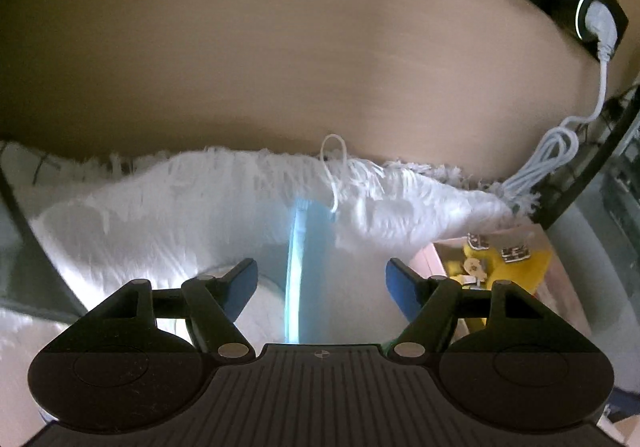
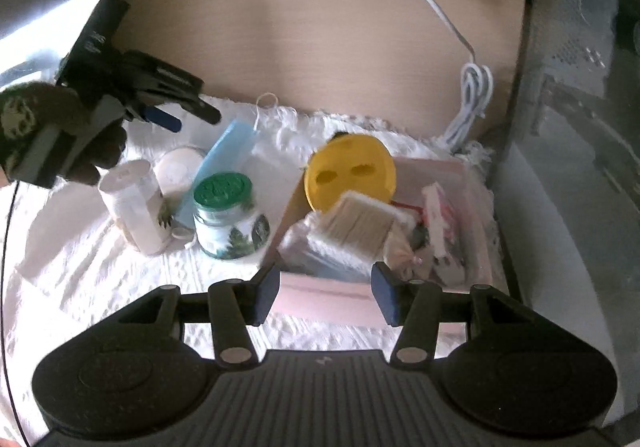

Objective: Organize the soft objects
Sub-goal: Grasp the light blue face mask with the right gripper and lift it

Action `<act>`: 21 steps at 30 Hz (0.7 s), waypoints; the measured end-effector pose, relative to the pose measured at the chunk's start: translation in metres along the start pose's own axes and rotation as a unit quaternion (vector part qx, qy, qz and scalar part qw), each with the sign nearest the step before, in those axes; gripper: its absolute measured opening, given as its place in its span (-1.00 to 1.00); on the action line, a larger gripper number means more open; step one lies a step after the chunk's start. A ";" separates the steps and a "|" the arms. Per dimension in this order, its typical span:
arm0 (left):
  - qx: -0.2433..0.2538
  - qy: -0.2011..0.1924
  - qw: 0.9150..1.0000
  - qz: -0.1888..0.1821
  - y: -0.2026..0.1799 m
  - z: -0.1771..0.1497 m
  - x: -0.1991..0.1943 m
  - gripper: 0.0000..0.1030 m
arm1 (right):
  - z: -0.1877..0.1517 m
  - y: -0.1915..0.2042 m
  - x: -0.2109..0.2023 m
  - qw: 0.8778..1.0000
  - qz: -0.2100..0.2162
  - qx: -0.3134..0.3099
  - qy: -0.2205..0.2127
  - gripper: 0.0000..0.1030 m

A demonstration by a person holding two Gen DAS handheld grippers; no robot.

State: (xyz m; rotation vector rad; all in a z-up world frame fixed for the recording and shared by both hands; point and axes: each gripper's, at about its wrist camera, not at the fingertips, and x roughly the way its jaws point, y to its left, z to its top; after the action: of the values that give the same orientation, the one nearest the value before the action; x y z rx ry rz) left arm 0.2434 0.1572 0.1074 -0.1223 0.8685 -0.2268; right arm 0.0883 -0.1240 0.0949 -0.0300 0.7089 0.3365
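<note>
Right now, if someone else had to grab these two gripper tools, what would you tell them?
Left gripper: open, empty, hovering over the light blue face mask on the white fluffy cloth.
Right gripper: open, empty, at the near edge of the pink cardboard box.
Done: packets and a round yellow piece are in the box.
Left: the mask, possibly more. Green-lidded jar and white bottle stand nearby.

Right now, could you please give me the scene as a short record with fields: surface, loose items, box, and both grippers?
surface: white fluffy cloth on a wooden desk
loose items: blue face mask, green-lidded jar, white bottle, all on the cloth left of the box
box: pink box, holding a yellow lid and packets
left gripper: jaws open, above the mask, holding nothing
right gripper: jaws open, at the box's near edge, holding nothing
</note>
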 end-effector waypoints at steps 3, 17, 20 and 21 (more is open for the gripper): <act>0.013 -0.030 0.999 -0.024 0.001 -0.009 -0.024 0.46 | 0.037 0.006 0.017 0.998 0.048 0.029 0.005 -0.01; 0.008 -0.099 0.995 -0.011 0.072 -0.103 -0.121 0.46 | 0.153 0.082 0.259 0.966 0.061 0.173 0.182 0.01; 0.038 -0.097 0.994 -0.017 0.071 -0.104 -0.127 0.46 | 0.150 0.091 0.283 0.967 0.035 0.158 0.196 -0.03; 0.052 -0.096 0.994 -0.016 0.069 -0.103 -0.127 0.46 | 0.148 0.093 0.285 0.966 0.029 0.153 0.205 -0.25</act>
State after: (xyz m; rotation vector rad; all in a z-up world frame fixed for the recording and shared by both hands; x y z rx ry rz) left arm 0.0958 0.2535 0.1220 -0.0596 0.6615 -0.2846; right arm 0.3548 0.0683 0.0319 0.2198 1.1677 0.2754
